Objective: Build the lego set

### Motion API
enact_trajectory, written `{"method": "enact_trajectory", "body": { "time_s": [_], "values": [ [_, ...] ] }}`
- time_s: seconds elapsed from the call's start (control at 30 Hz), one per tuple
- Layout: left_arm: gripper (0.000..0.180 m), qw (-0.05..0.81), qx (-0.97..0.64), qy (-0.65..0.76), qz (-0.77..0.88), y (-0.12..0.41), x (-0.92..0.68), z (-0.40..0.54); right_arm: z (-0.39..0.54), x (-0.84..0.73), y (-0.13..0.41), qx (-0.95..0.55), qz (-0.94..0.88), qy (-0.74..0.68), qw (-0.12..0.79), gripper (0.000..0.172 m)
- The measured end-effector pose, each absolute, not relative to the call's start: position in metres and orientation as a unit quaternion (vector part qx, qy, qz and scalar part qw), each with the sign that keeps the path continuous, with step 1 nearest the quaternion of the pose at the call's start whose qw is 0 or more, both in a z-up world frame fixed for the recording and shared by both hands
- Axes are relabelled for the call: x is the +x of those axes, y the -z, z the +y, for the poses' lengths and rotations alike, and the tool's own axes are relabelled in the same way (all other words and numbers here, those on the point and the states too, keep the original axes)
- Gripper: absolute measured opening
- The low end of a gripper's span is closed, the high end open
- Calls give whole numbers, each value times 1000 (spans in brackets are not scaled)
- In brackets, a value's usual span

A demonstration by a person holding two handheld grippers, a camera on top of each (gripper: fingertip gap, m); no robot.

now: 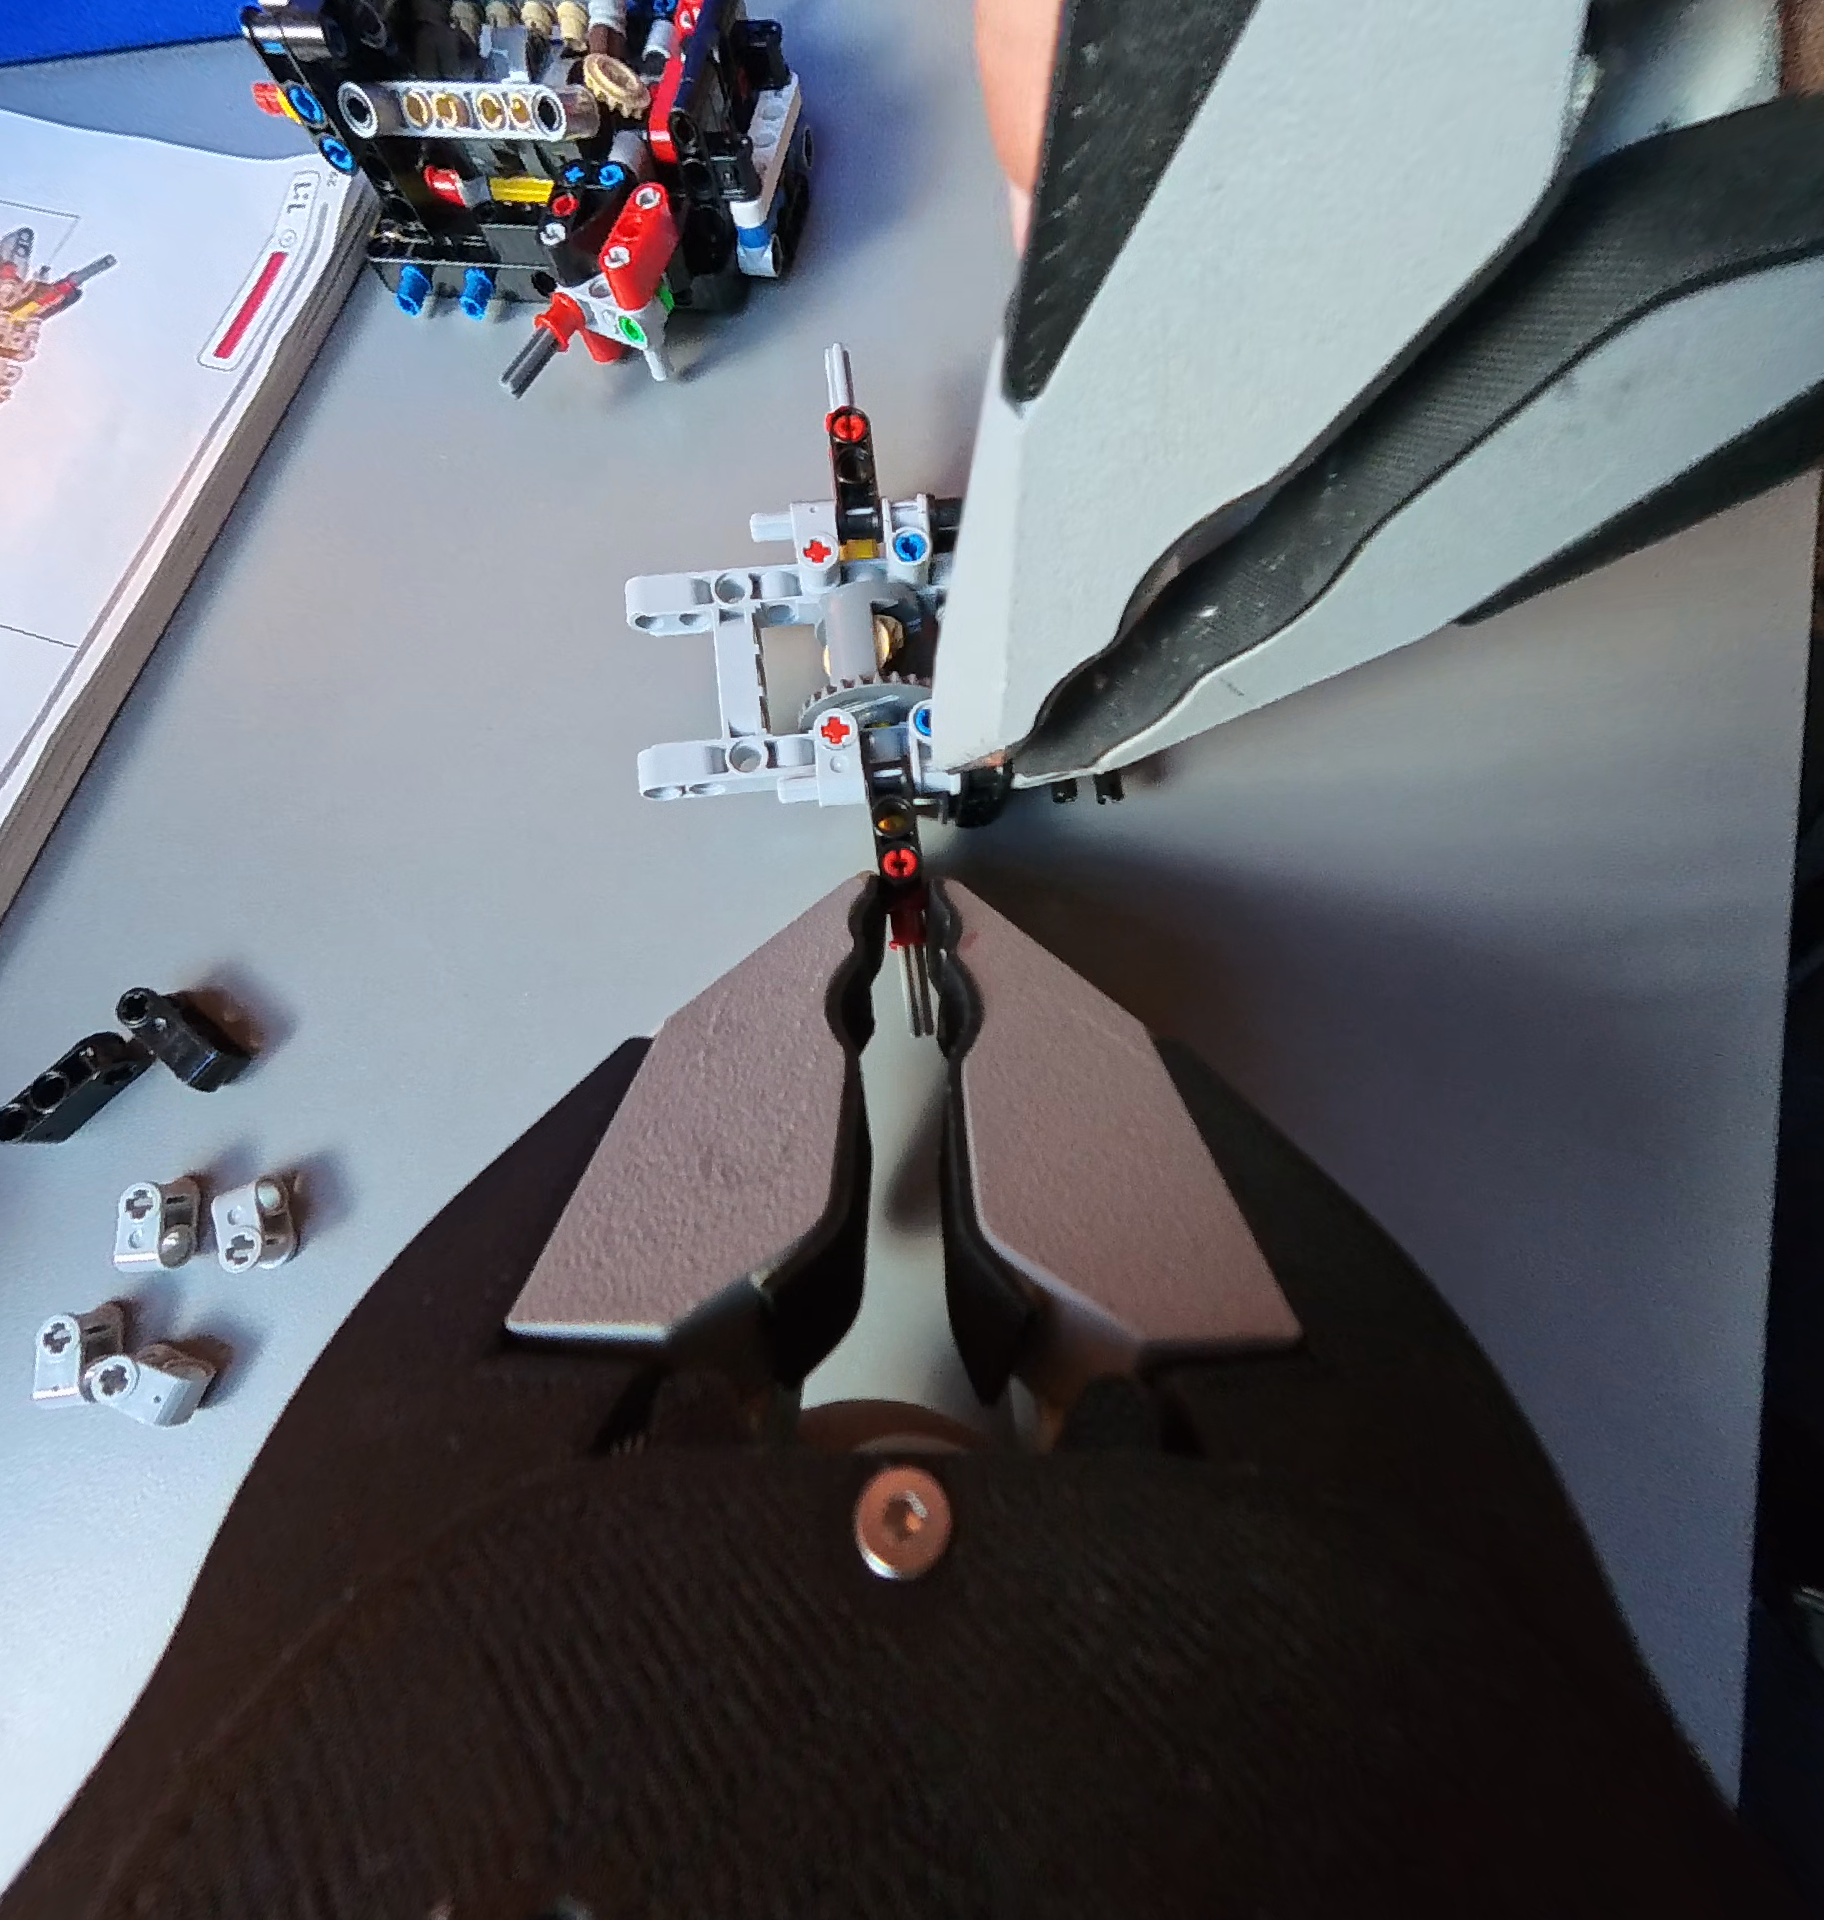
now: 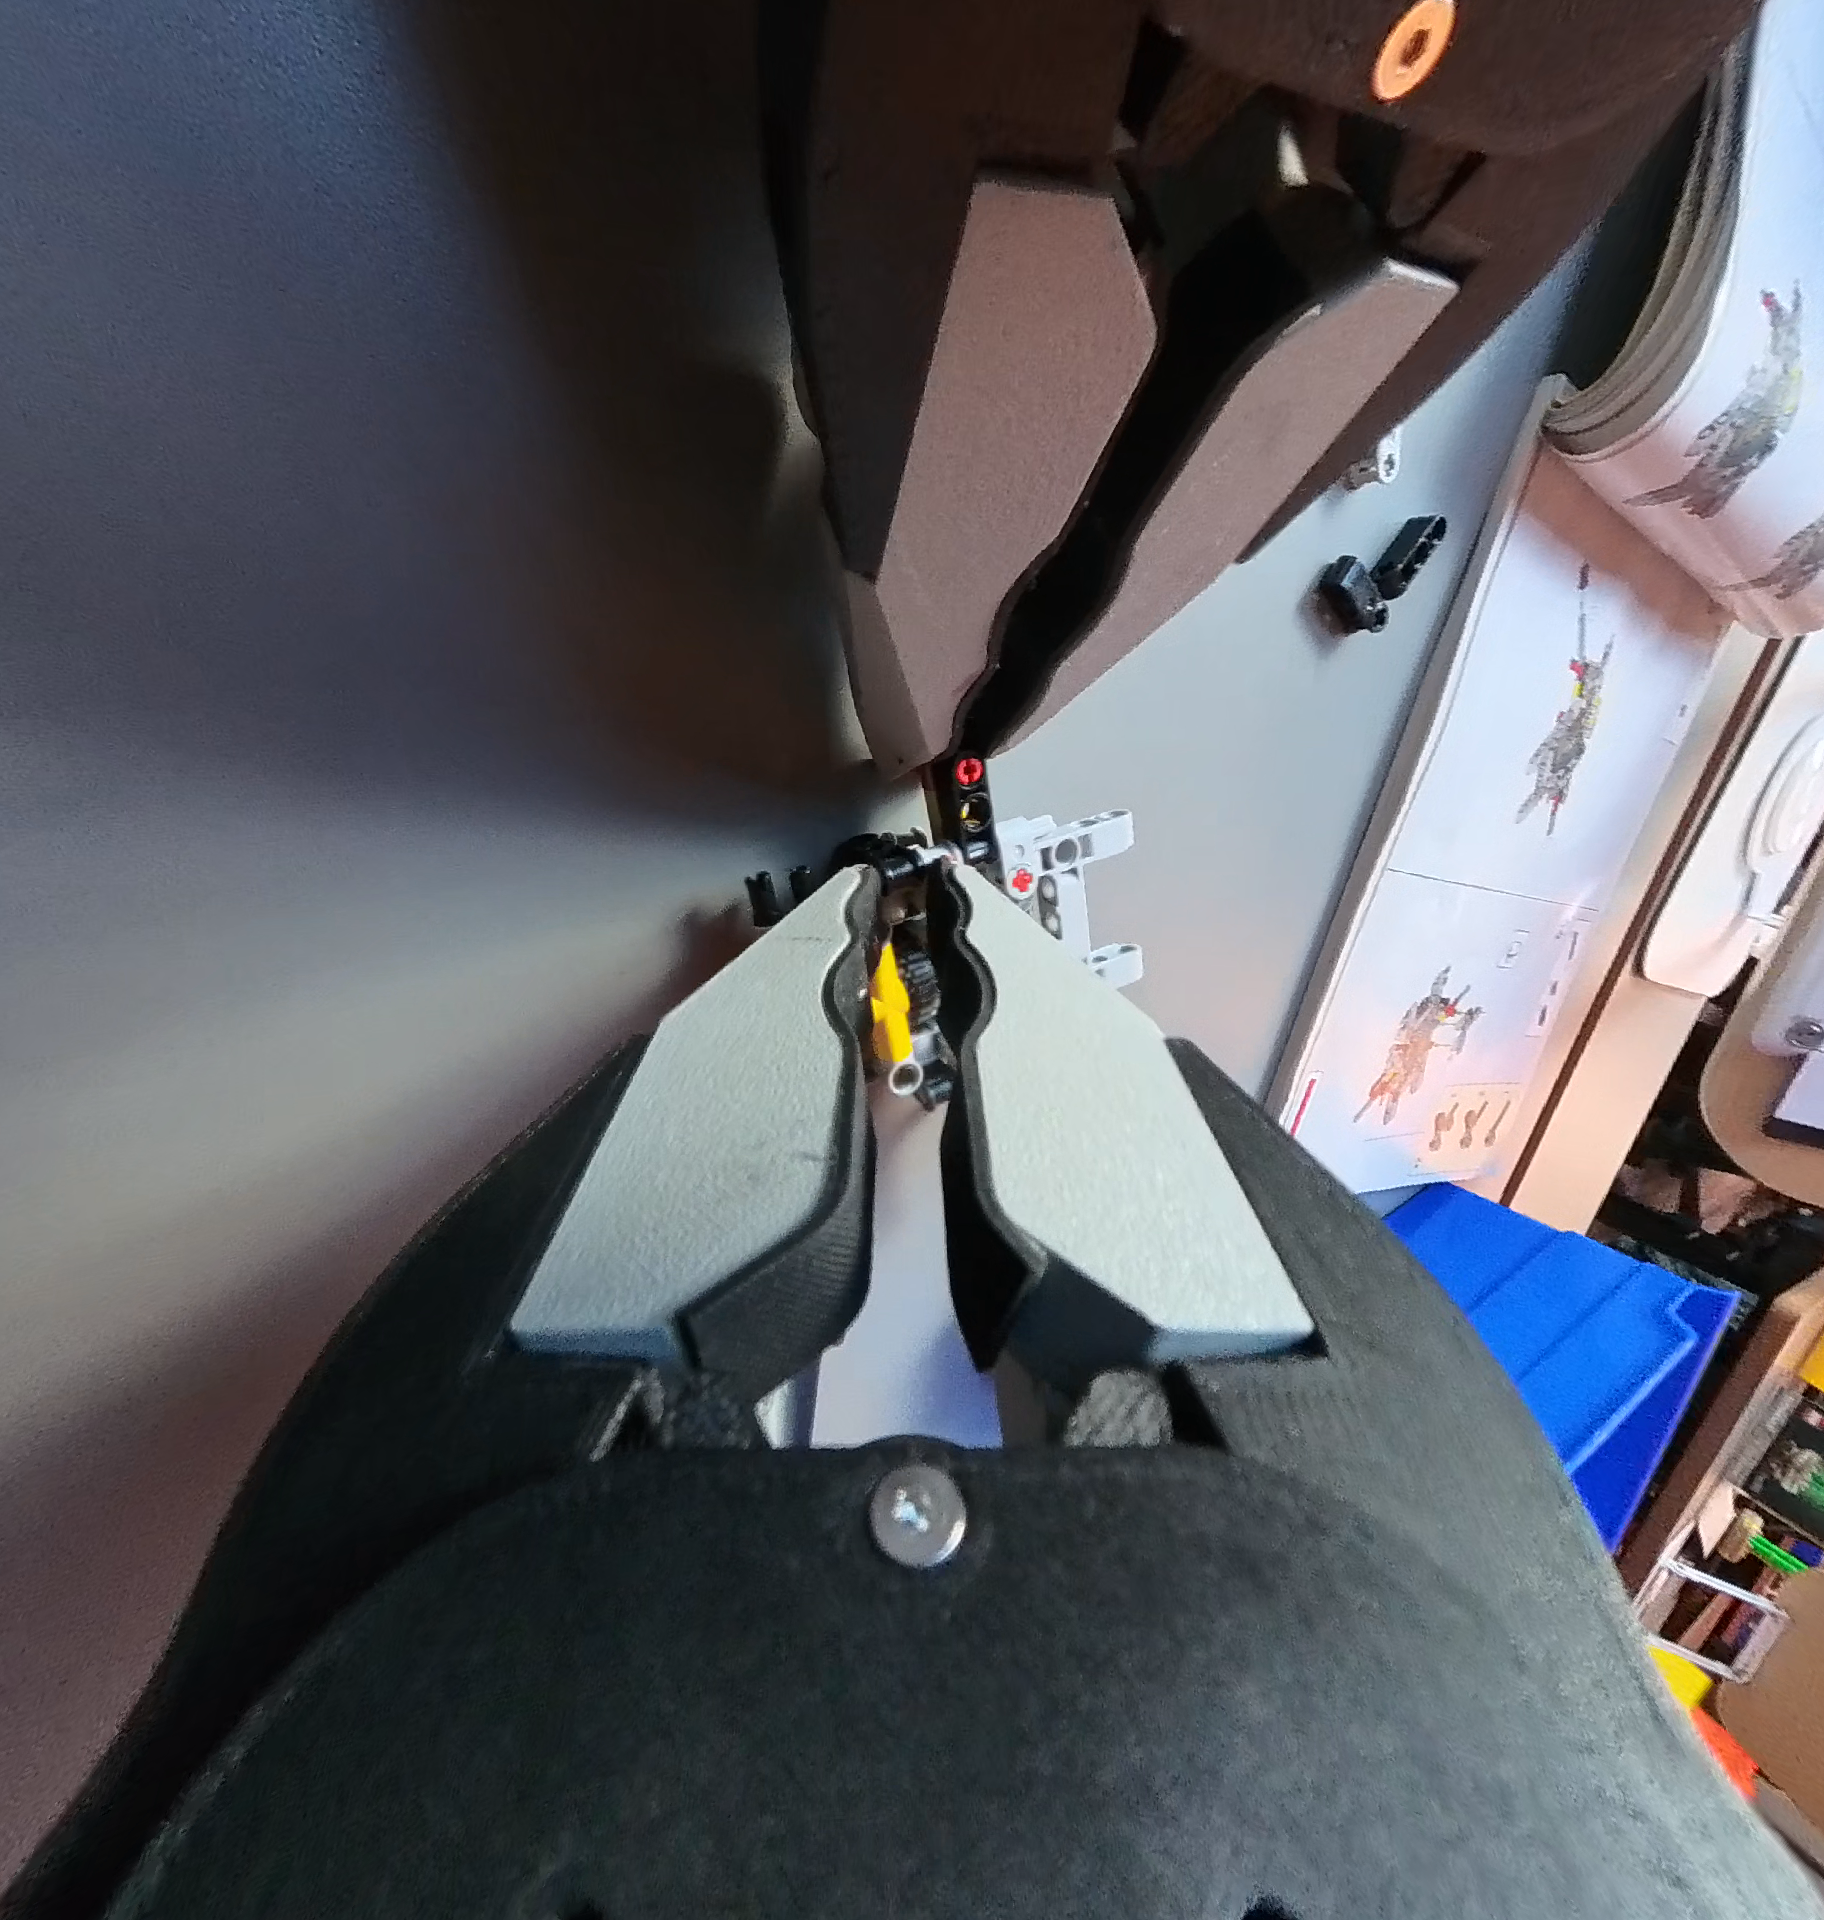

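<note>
A: Left gripper (image 1: 906,951) clenched on grey axle (image 1: 918,992); right gripper (image 2: 908,977) grasping one grey assembly (image 1: 783,665), mid-table (image 1: 472,727).
B: Loose parts?
A: Two black connectors (image 1: 118,1060), four grey connectors (image 1: 160,1288), left edge; right side open.

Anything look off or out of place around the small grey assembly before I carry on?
Nothing stands out. The grey assembly looks intact, with the left gripper on its black beam end and the right gripper on its far side. Loose connectors lie grouped on the table.
</note>
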State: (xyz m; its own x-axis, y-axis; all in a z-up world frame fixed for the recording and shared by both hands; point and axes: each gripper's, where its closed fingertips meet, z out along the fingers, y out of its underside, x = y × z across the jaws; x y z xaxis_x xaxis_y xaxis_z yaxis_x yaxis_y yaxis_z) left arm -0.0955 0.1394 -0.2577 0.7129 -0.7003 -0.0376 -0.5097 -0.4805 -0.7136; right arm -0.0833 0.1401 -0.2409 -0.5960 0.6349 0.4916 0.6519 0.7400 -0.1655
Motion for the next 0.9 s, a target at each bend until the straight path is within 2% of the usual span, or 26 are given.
{"method": "enact_trajectory", "body": {
  "time_s": [0.23,0.67,0.83,0.9],
  "values": [
    [5,366,-850,129,355,258,-96,139,140,-83,241,-369,-874,15,314,8],
    [5,365,-854,131,348,258,-97,140,141,-85,241,-413,-856,-16,311,8],
    [5,373,-850,125,350,257,-97,142,137,-87,240,-473,-827,-71,297,7],
    [5,375,-849,121,352,257,-99,142,134,-87,237,-490,-810,-94,309,15]
  ]
}}
